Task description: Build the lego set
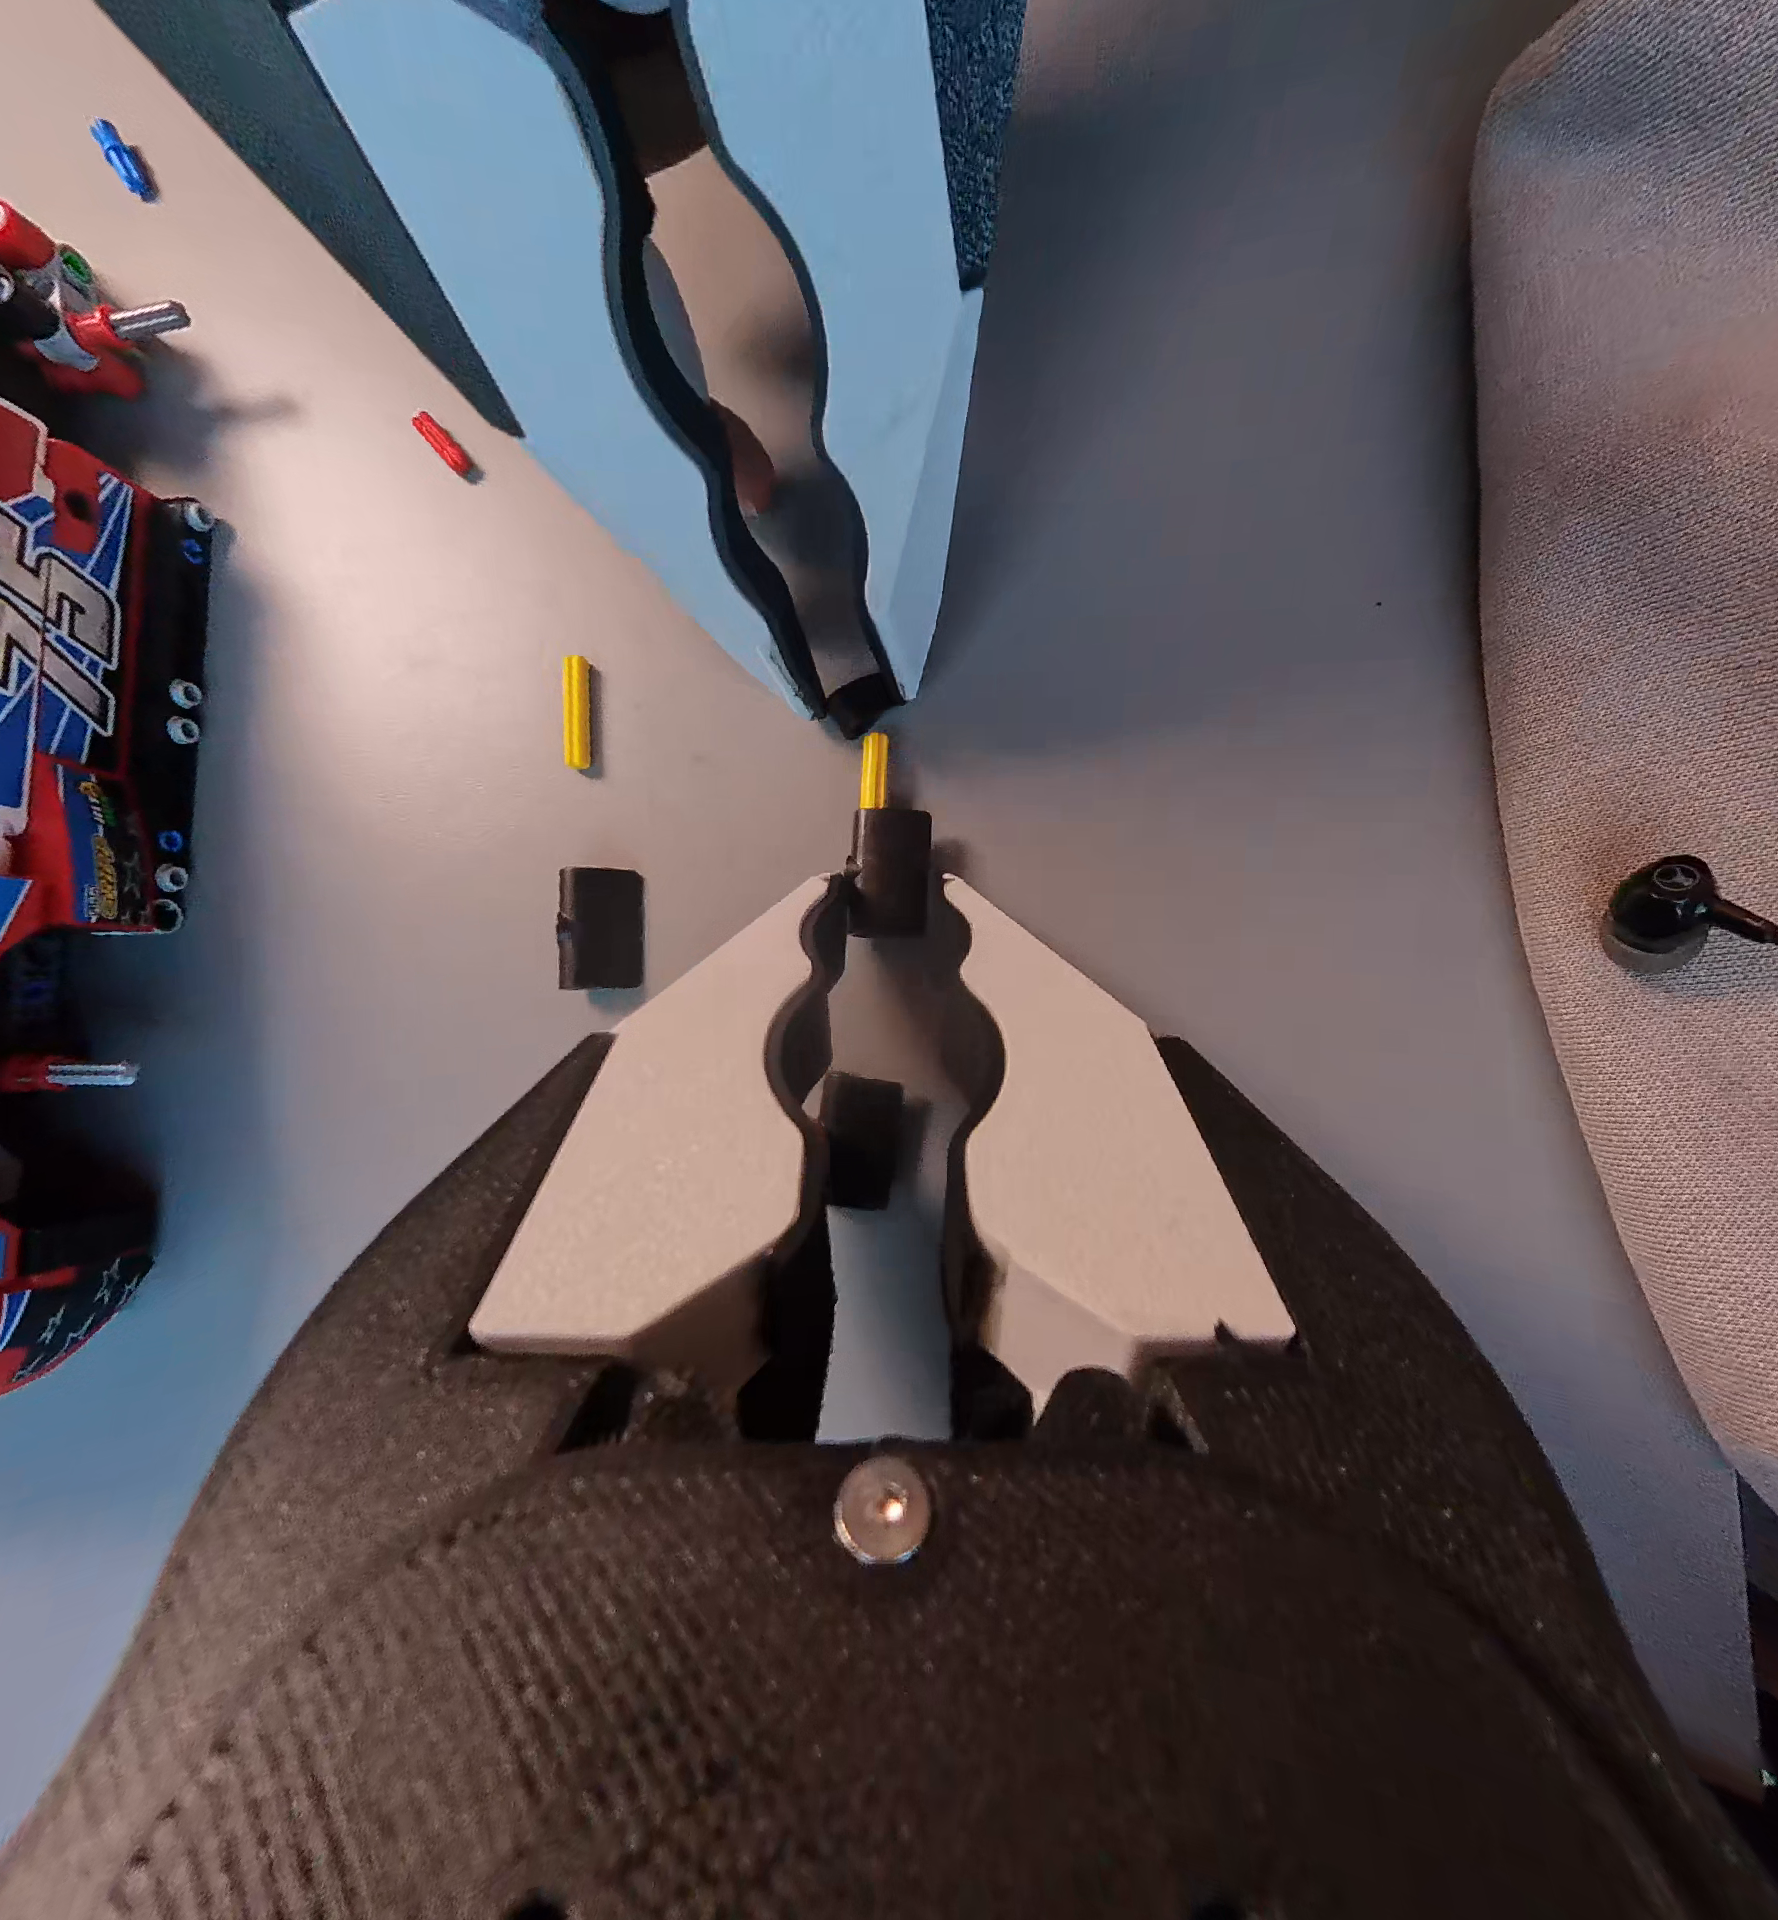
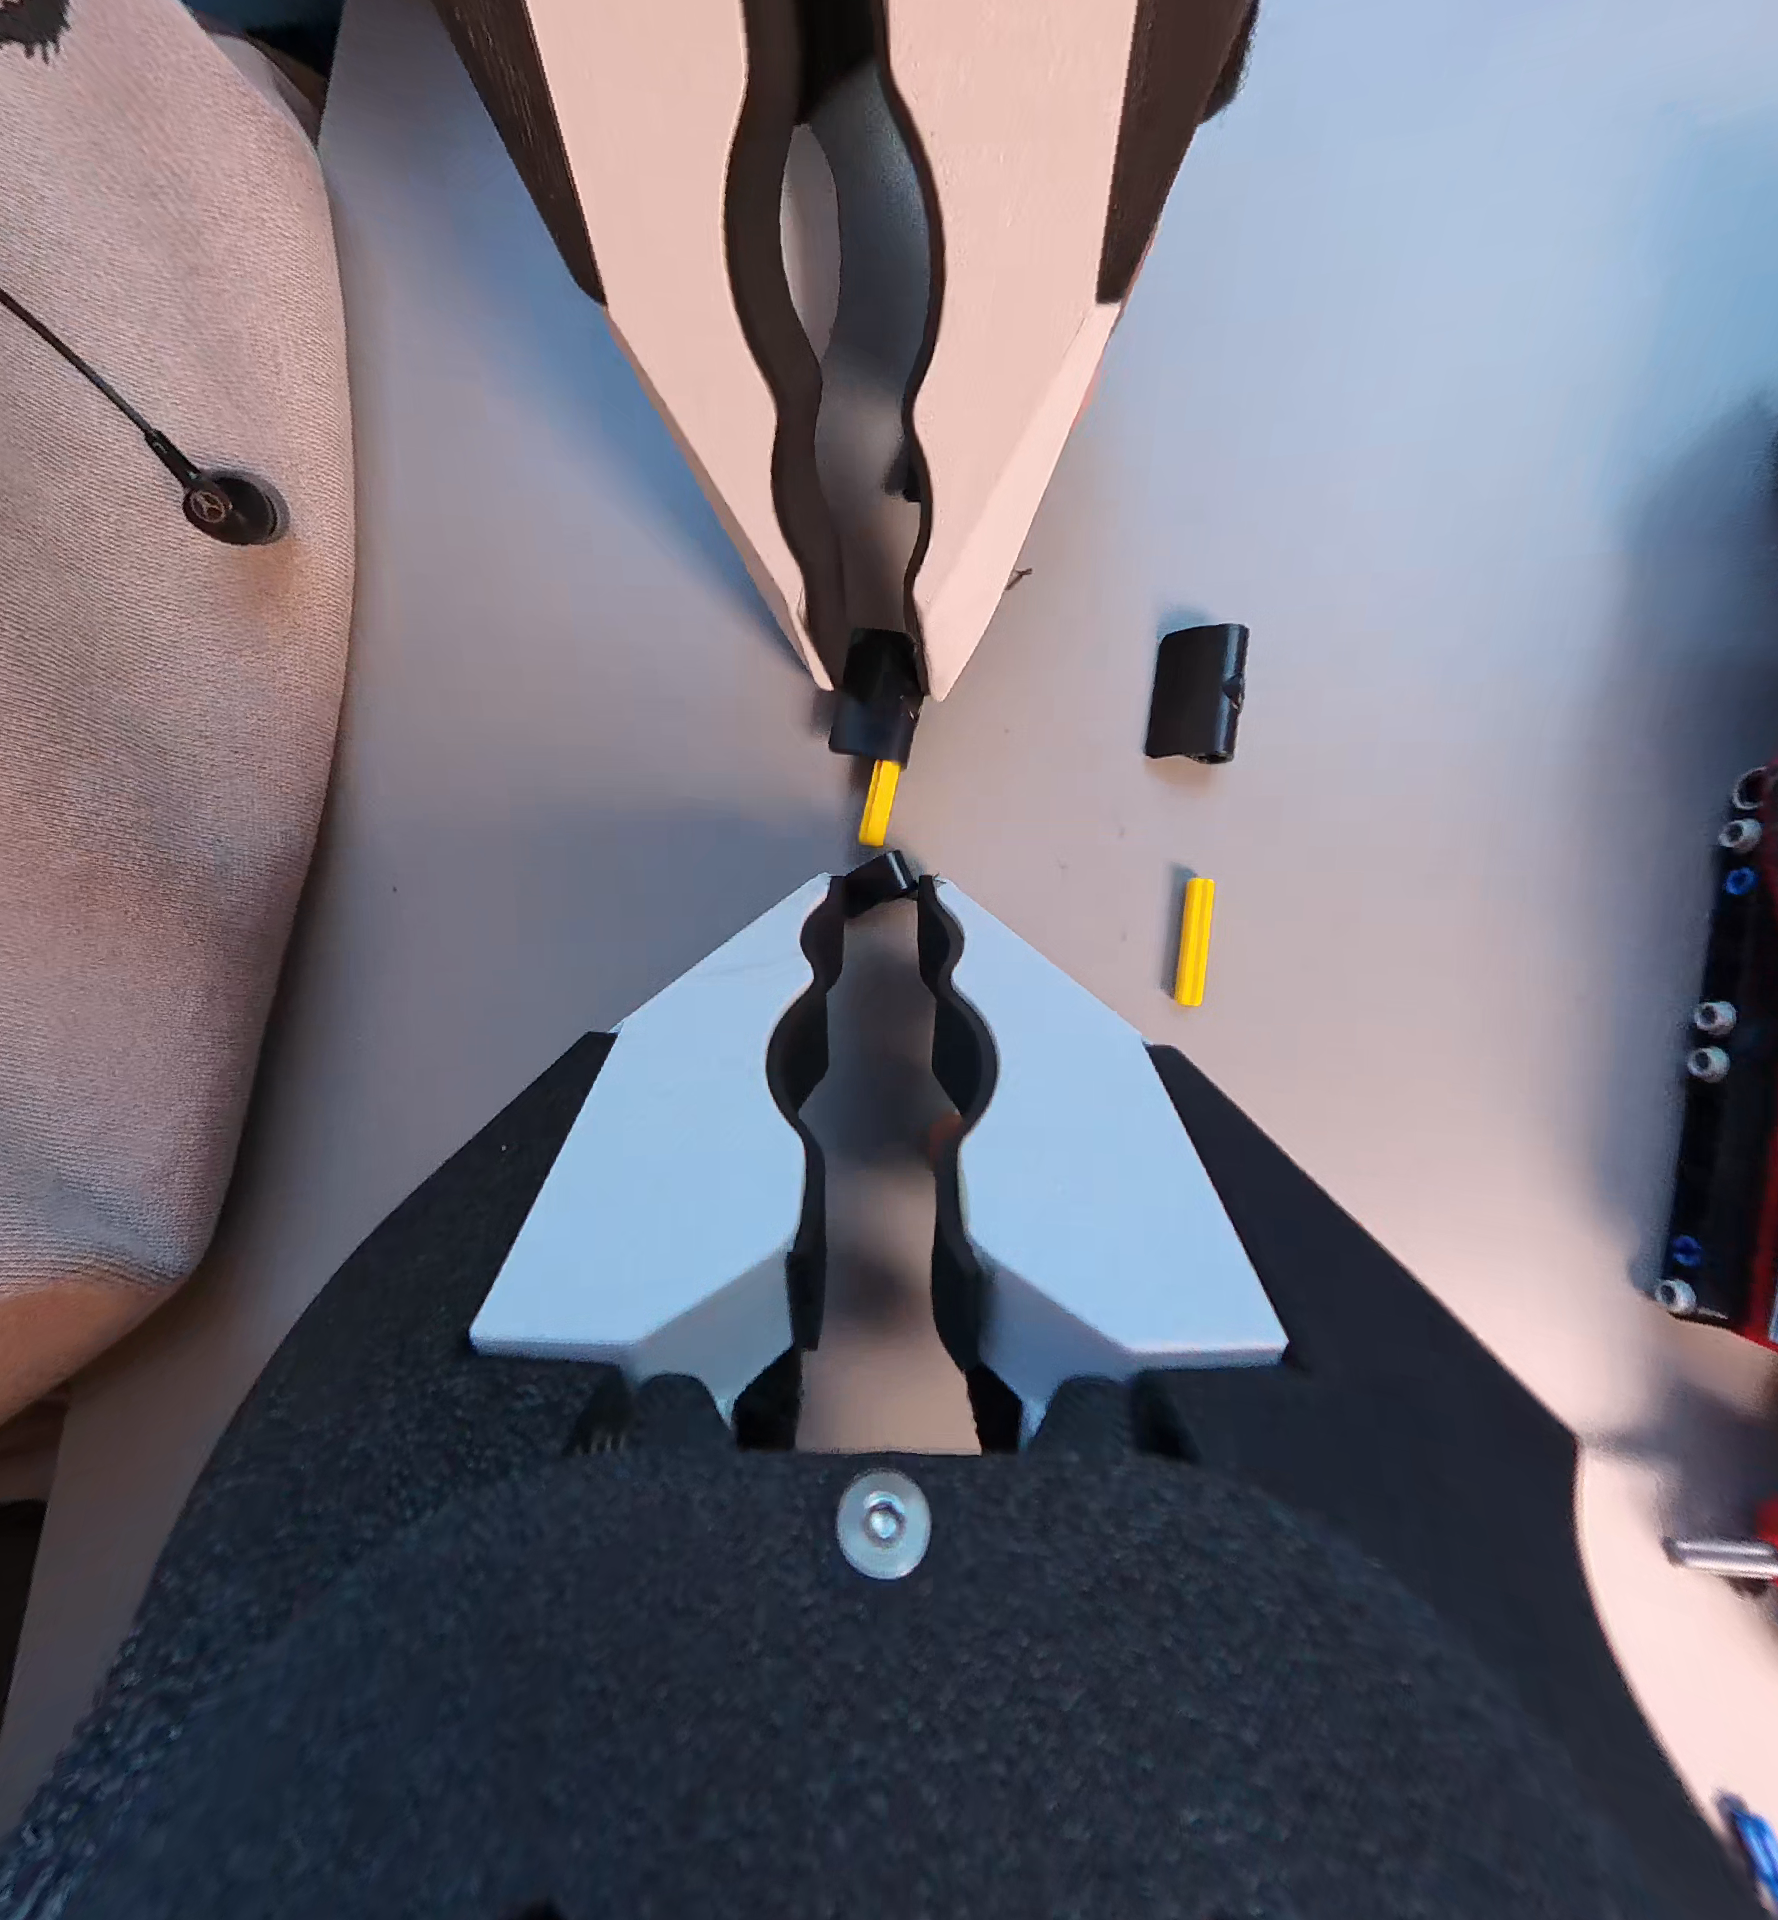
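My left gripper [image 1: 885,883] is shut on a black connector [image 1: 892,868] with a short yellow axle [image 1: 874,771] sticking out of its far end. My right gripper [image 2: 883,883] is shut on a small black piece [image 2: 880,876]. The two grippers face each other tip to tip above the table. The axle's free end [image 2: 880,802] is a small gap away from the right gripper's black piece. The right gripper [image 1: 859,707] comes in from the top of the left wrist view. The left gripper [image 2: 869,675] comes in from the top of the right wrist view.
On the table lie a loose yellow axle [image 1: 576,713], a black piece [image 1: 599,928], a red pin [image 1: 441,444] and a blue pin [image 1: 122,158]. The red, white and blue car body [image 1: 43,831] and a chassis part [image 1: 43,301] sit beyond them. A person's beige garment with a clip microphone [image 1: 1654,909] is on the other side. Both grippers' tips are close together, under 4 cm apart.
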